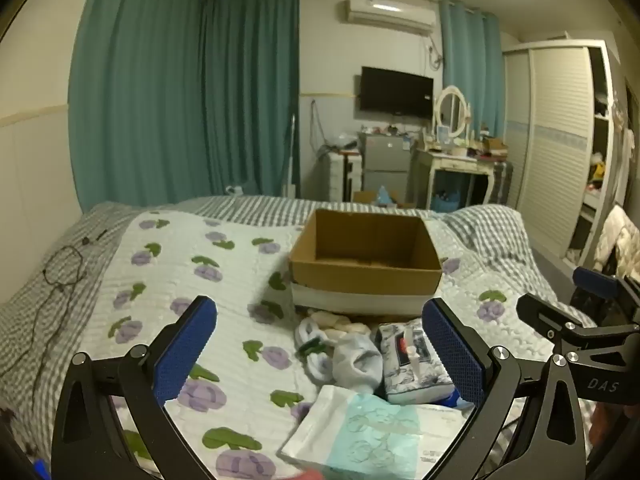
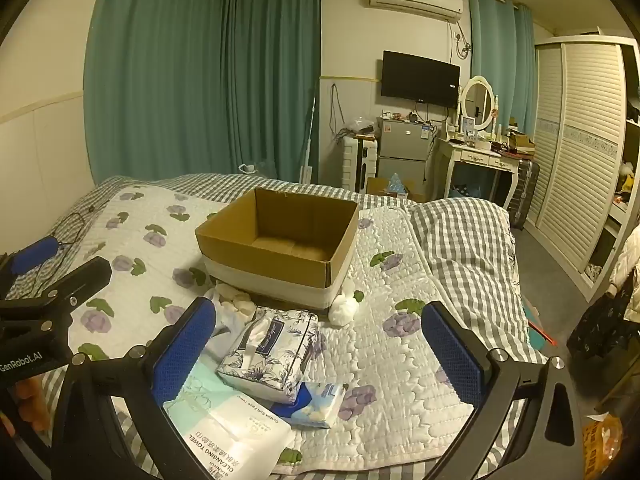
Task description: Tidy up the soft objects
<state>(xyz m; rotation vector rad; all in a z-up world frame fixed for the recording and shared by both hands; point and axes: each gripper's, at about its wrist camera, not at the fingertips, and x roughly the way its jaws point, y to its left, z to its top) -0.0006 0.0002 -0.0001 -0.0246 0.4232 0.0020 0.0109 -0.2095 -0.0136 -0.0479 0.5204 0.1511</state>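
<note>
An open cardboard box (image 1: 366, 276) (image 2: 276, 268) stands empty on the bed. In front of it lie soft items: a floral tissue pack (image 1: 414, 362) (image 2: 270, 350), a pale blue sock (image 1: 358, 360), a white sock (image 1: 312, 340), a cream knitted piece (image 1: 340, 322) (image 2: 238, 300), a cleansing towel pack (image 1: 360, 436) (image 2: 224, 420), a small blue tissue pack (image 2: 316, 400) and a white ball (image 2: 344, 310). My left gripper (image 1: 320, 354) is open above the socks. My right gripper (image 2: 318, 350) is open above the floral pack. Both hold nothing.
The bed has a quilt with purple flowers (image 1: 192, 288) and a grey checked sheet (image 2: 464, 236). A black cable (image 1: 60, 276) lies at the left. A wardrobe (image 2: 580, 152), dressing table (image 2: 476, 156) and small fridge (image 2: 402, 152) stand beyond the bed.
</note>
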